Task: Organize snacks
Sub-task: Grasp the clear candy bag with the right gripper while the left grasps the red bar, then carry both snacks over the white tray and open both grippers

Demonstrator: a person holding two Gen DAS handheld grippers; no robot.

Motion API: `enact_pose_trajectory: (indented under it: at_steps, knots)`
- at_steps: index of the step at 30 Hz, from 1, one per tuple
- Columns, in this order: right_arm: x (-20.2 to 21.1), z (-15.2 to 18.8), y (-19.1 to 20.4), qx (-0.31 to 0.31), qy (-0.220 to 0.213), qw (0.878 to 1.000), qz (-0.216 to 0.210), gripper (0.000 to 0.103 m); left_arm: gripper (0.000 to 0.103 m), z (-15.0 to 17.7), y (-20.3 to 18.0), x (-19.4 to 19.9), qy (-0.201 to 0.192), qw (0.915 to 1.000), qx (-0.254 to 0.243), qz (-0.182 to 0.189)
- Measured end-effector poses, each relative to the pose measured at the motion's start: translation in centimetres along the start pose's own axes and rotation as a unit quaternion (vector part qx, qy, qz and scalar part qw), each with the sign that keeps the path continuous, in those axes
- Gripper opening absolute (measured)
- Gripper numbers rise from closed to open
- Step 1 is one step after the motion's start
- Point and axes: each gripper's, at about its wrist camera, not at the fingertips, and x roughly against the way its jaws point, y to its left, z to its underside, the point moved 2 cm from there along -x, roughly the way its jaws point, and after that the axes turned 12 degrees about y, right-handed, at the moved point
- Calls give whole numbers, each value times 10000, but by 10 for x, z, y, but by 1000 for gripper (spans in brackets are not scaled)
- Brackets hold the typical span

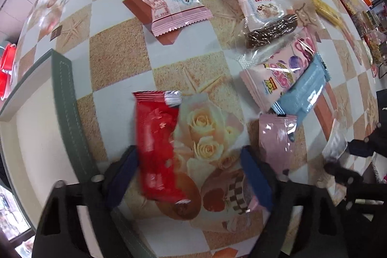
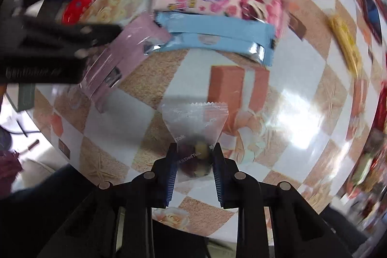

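The surface [image 1: 116,52] wears a glossy checkered cloth of pale and sandy squares, printed with starfish and cream roses [image 1: 205,132]. A dark green stitched border [image 1: 70,98] runs along its left edge, with something red [image 1: 6,69] just beyond that edge. Along the far right edge stands a blurred row of jars and containers [image 1: 367,23].

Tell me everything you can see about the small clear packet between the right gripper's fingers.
The clear packet is a small pouch of transparent plastic film with a zigzag-cut top edge and faint white print. Inside sit a few small pieces, purple and yellowish. The right gripper pinches its lower part, so the film narrows there and fans out above. It hangs over the checkered tablecloth, apart from the other snacks.
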Motion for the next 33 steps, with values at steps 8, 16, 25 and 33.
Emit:
enact_pose_trajectory:
  at_steps: [8, 16, 25, 33]
  knots:
    - [23, 9, -33, -905, -158, 9912, -953, 29, 22, 30, 10, 17, 200, 9960, 423, 755]
    - [44, 30, -88, -943, -268, 9887, -1135, 29, 22, 61, 9, 57, -32, 9953, 511, 818]
    - [82, 16, -85, -715, -539, 9916, -936, 29, 22, 52, 23, 71, -329, 9944, 627, 787]
    - [107, 3, -75, -502, -723, 9933, -751, 29, 22, 60, 48, 89, -631, 9896, 1022, 795]
